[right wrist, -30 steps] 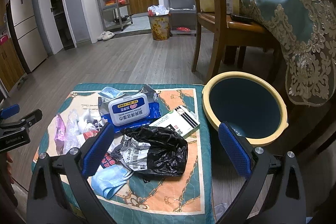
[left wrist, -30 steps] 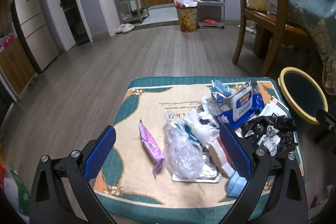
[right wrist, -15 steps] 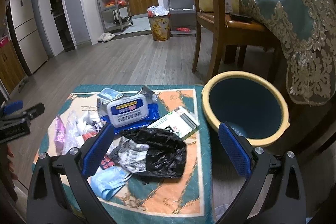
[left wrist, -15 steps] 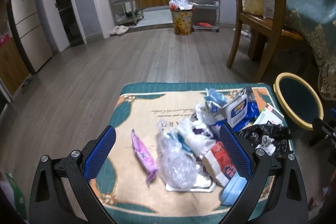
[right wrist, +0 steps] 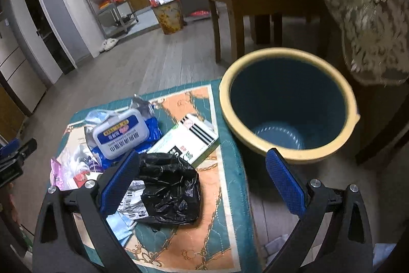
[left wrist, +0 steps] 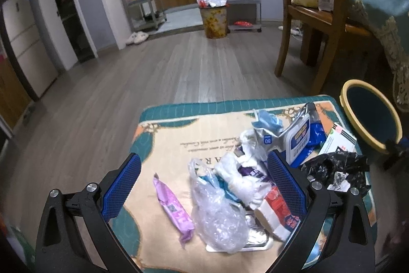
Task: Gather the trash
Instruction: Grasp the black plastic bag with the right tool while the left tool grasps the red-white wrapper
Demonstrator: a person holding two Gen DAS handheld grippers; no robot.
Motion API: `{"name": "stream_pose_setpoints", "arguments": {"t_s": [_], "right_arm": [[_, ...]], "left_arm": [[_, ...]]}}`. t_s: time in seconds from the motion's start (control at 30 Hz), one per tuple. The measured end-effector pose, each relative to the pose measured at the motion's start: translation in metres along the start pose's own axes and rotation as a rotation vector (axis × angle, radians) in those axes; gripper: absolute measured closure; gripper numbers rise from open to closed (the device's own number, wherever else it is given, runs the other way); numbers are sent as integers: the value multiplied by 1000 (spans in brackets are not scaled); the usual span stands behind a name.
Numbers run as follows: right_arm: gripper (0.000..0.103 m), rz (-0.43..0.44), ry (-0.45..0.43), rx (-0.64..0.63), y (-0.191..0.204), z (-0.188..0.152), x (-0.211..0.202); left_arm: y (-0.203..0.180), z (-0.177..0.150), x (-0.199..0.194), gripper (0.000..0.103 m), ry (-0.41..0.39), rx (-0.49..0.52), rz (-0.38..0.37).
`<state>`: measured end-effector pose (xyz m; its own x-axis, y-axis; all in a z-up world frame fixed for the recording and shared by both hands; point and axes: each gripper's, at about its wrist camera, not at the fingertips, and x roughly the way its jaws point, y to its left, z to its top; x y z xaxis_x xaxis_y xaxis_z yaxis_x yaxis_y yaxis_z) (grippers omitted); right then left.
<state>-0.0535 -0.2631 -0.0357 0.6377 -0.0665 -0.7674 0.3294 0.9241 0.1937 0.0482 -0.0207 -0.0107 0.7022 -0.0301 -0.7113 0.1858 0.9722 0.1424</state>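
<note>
Both grippers are hanging wide open with nothing in them. The left gripper (left wrist: pixel 203 182) is hovering over a clear plastic bag (left wrist: pixel 217 216) and purple wrapper (left wrist: pixel 172 206) on the mat (left wrist: pixel 163 134). The right gripper (right wrist: pixel 202 178) is sitting above a black bag (right wrist: pixel 170 186), with the wipes pack (right wrist: pixel 120 134) behind it and the yellow-rimmed bin (right wrist: pixel 286 104) standing just beside the mat.
</note>
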Motion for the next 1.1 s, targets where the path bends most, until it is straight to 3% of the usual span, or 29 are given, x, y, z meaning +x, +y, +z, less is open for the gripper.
{"name": "stream_pose_setpoints", "arguments": {"t_s": [0.23, 0.4, 0.67, 0.83, 0.9, 0.97, 1.1], "right_arm": [[37, 97, 98, -57, 23, -12, 37], [98, 146, 136, -62, 30, -14, 43], [100, 132, 56, -43, 30, 8, -10], [100, 129, 34, -63, 24, 38, -51], [100, 128, 28, -101, 22, 44, -63], [100, 141, 16, -112, 17, 44, -71], [100, 194, 16, -34, 6, 39, -70]], "left_arm": [[8, -3, 2, 5, 23, -33, -12], [8, -5, 4, 5, 37, -38, -27], [-1, -9, 3, 5, 45, -10, -68], [-24, -18, 10, 8, 87, 93, -105], [-31, -22, 14, 11, 114, 111, -142], [-42, -28, 20, 23, 153, 147, -175], [-62, -43, 33, 37, 222, 221, -203]]}}
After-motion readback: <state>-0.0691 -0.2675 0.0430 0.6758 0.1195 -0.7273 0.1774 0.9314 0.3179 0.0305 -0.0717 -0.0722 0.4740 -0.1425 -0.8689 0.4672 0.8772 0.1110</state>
